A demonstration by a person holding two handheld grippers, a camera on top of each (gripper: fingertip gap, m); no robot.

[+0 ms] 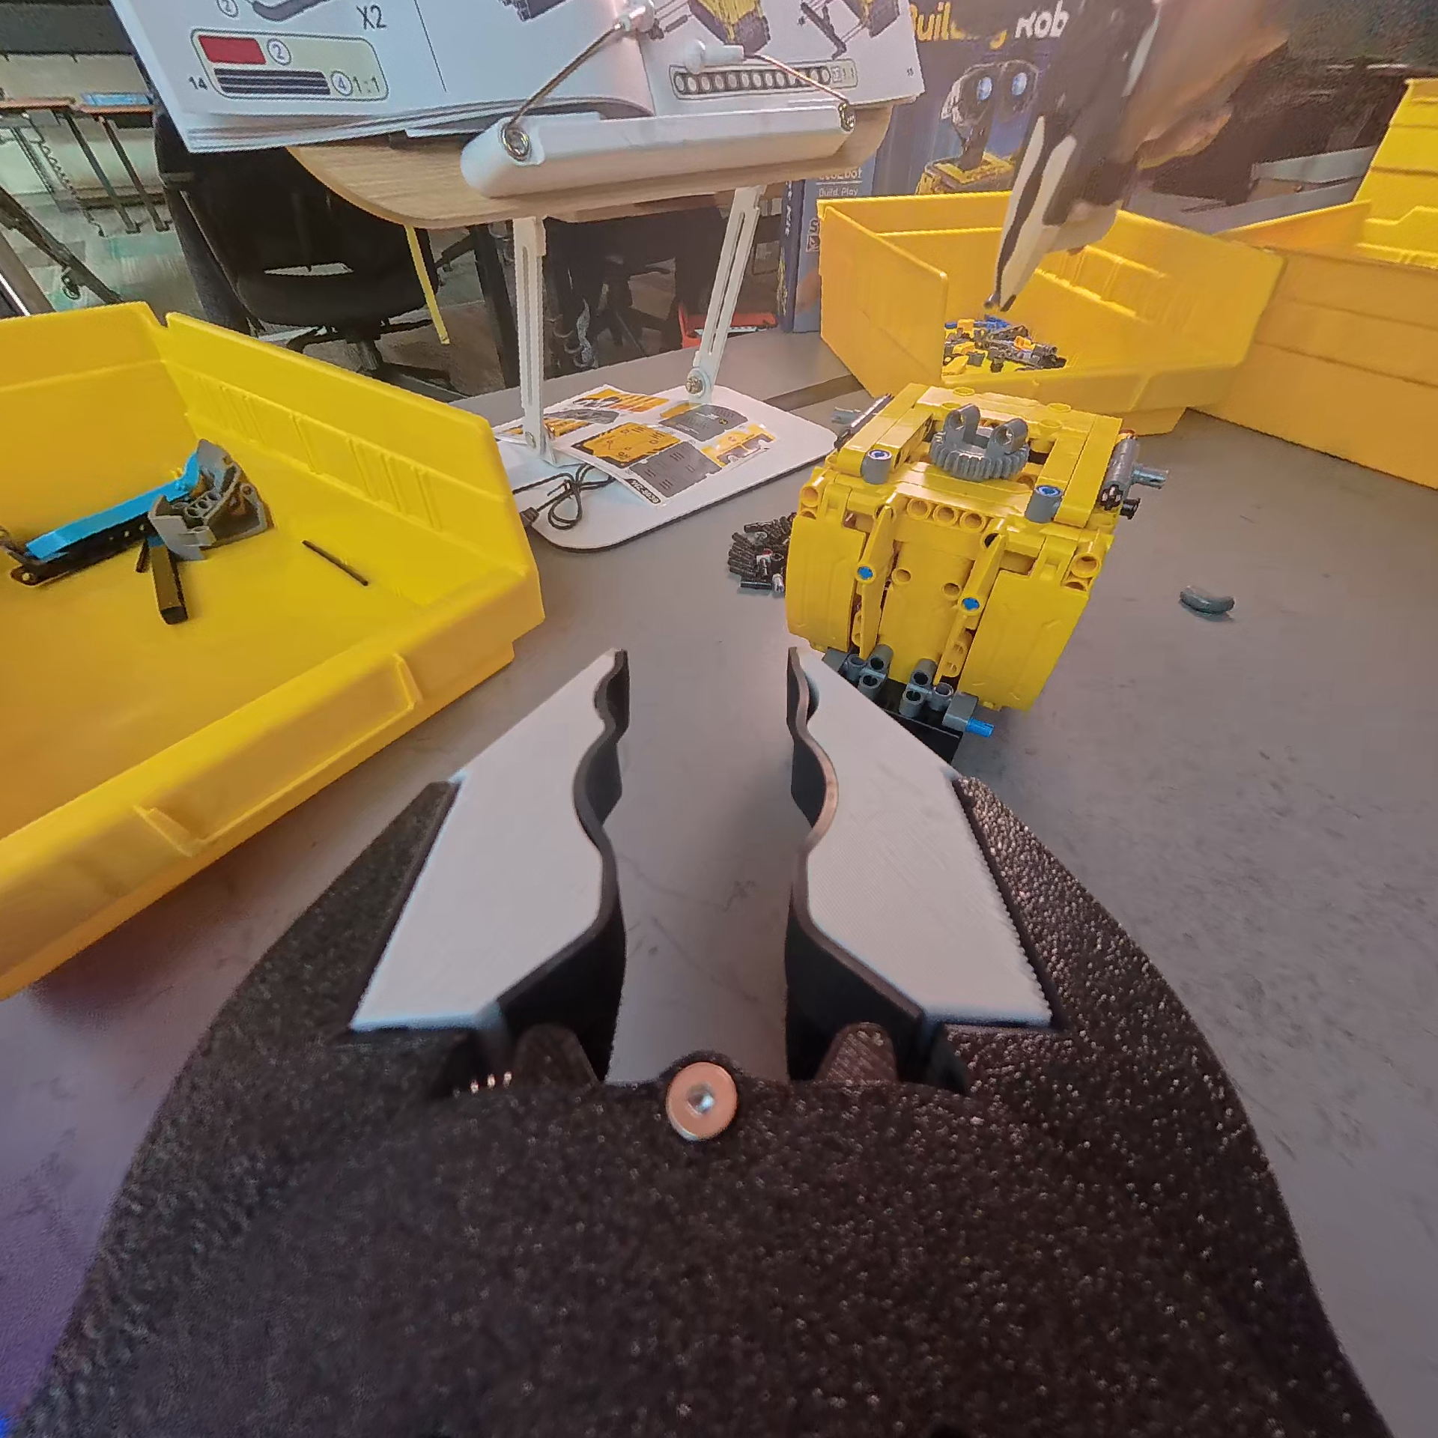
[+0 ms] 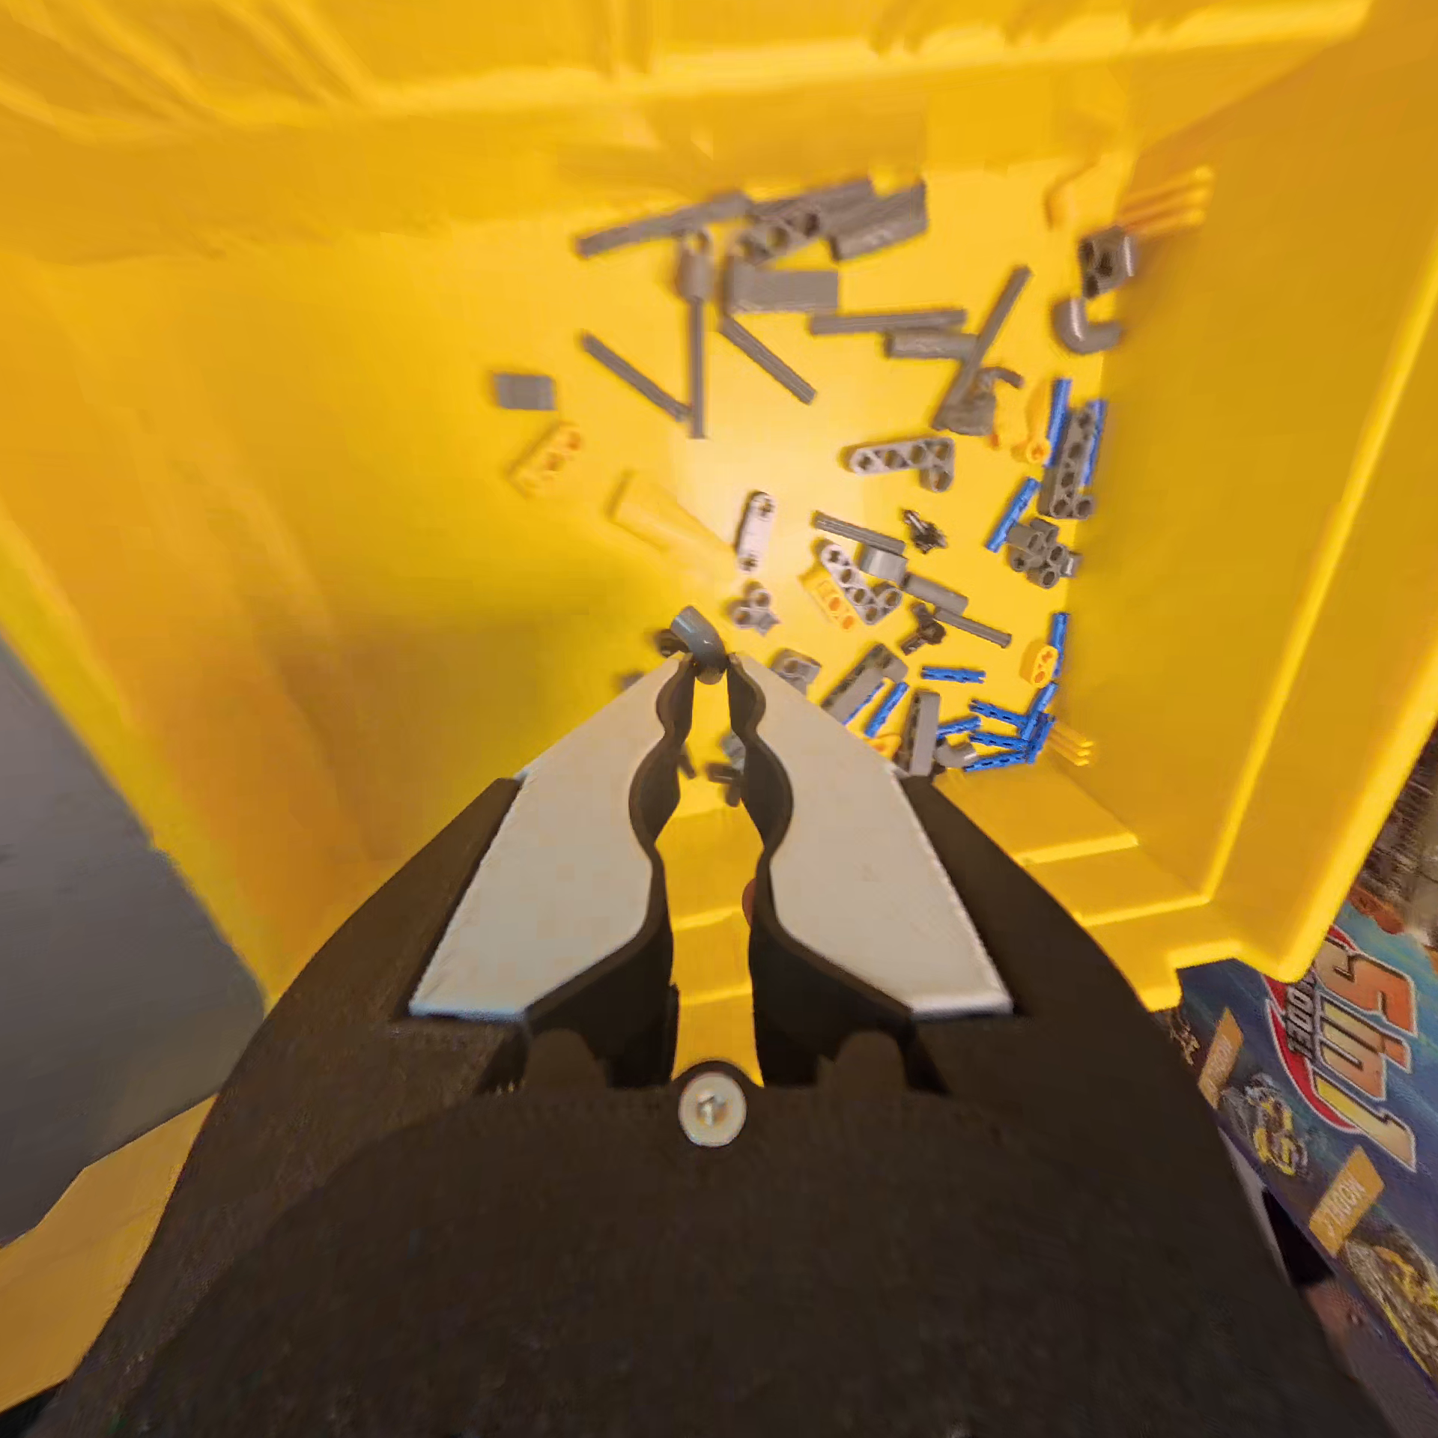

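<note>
My left gripper (image 1: 706,677) is open and empty, low over the grey table, just left of a yellow brick-built model (image 1: 945,545) with a grey gear on top. My right gripper (image 2: 708,665) is shut on a small grey curved piece (image 2: 698,634) at its fingertips, held above a yellow parts bin (image 2: 311,467) that holds several loose grey, blue and yellow pieces (image 2: 918,506). In the left wrist view the right gripper (image 1: 1004,299) shows far off, its tips pointing down over that parts bin (image 1: 879,288).
A yellow bin (image 1: 327,436) at the left holds a blue and grey subassembly (image 1: 148,521). A white stand (image 1: 677,459) bears an open instruction booklet (image 1: 498,62). Small black pins (image 1: 759,548) and a grey piece (image 1: 1206,601) lie on the table. More yellow bins (image 1: 1354,311) stand at the right. Left tips to right tips: about 50 centimeters.
</note>
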